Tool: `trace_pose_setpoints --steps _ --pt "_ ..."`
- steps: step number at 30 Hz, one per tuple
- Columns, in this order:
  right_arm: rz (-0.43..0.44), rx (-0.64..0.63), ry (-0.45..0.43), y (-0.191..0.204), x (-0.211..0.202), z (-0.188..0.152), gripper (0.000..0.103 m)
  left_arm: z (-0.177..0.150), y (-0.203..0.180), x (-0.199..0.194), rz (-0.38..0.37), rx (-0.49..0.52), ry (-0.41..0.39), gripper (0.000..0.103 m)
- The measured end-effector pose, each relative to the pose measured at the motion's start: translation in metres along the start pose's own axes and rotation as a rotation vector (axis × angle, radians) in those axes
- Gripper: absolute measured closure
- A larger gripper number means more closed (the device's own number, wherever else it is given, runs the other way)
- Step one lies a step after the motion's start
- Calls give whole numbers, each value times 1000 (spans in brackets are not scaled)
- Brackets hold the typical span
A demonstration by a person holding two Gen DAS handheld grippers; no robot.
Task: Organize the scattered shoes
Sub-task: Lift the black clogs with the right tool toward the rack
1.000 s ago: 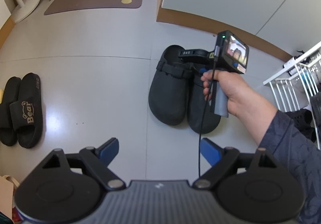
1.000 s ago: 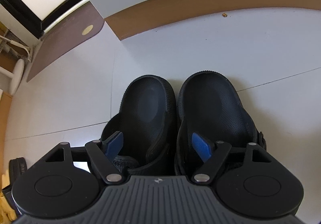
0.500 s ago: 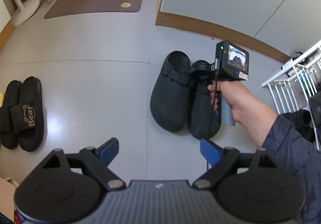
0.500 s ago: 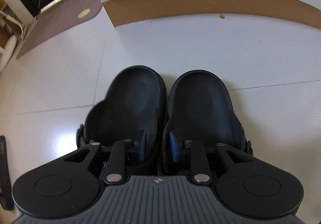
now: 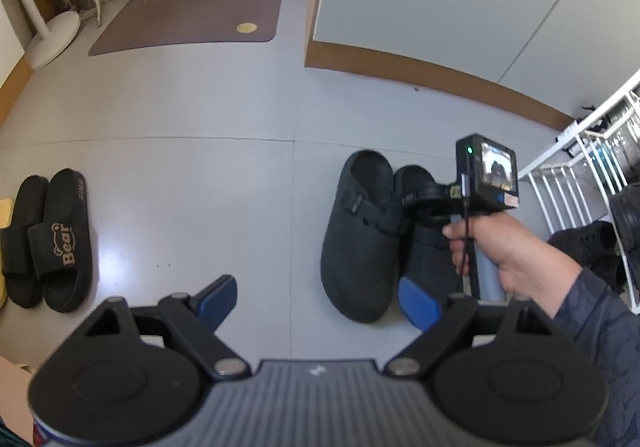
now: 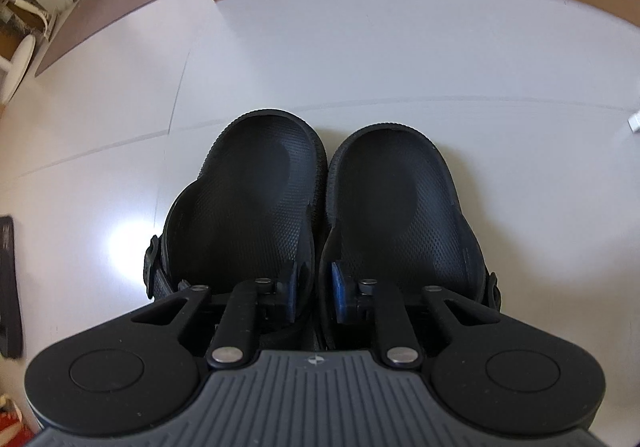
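Two black clogs (image 6: 256, 199) (image 6: 396, 203) sit side by side on the pale floor, heels away from the right camera. My right gripper (image 6: 314, 291) points down between them, its jaws closing tight on their two adjoining inner walls. In the left wrist view the same clogs (image 5: 360, 239) lie at centre right, and a hand (image 5: 500, 247) holds the right gripper over them. My left gripper (image 5: 318, 299) hangs open above bare floor, nothing between its fingers. A pair of black "Bear" slides (image 5: 64, 243) lies at the far left.
A white wire rack (image 5: 576, 167) with dark shoes (image 5: 588, 251) beneath it stands at the right. A wall corner with a brown skirting (image 5: 400, 65) runs behind the clogs. A brown doormat (image 5: 188, 17) and a white fan base (image 5: 52, 35) lie at the back left.
The right gripper's jaws went from wide apart, one in each clog, to pinched on the inner walls. The clog pair slid nearer to the left camera. The left gripper stayed put.
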State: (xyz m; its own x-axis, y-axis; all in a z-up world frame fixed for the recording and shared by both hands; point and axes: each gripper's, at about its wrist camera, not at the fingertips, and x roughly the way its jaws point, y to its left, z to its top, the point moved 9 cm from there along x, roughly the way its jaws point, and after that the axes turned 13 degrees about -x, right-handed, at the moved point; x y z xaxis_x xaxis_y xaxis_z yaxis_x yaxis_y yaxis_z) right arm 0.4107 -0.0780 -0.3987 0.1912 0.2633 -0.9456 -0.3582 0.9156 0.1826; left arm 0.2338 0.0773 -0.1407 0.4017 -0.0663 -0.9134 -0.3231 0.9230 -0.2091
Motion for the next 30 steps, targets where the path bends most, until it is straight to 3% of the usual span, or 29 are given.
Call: trace_pose_setpoints --steps 9,20,30 --pt "0 2 73 -23 -18 -43 84 -10 -8 6 7 47 12 13" --pt "-21 53 194 -57 -44 -99 84 -20 -32 19 4 173 34 13" --pt "2 80 309 -68 -63 -129 83 -25 -45 31 -24 230 74 13"
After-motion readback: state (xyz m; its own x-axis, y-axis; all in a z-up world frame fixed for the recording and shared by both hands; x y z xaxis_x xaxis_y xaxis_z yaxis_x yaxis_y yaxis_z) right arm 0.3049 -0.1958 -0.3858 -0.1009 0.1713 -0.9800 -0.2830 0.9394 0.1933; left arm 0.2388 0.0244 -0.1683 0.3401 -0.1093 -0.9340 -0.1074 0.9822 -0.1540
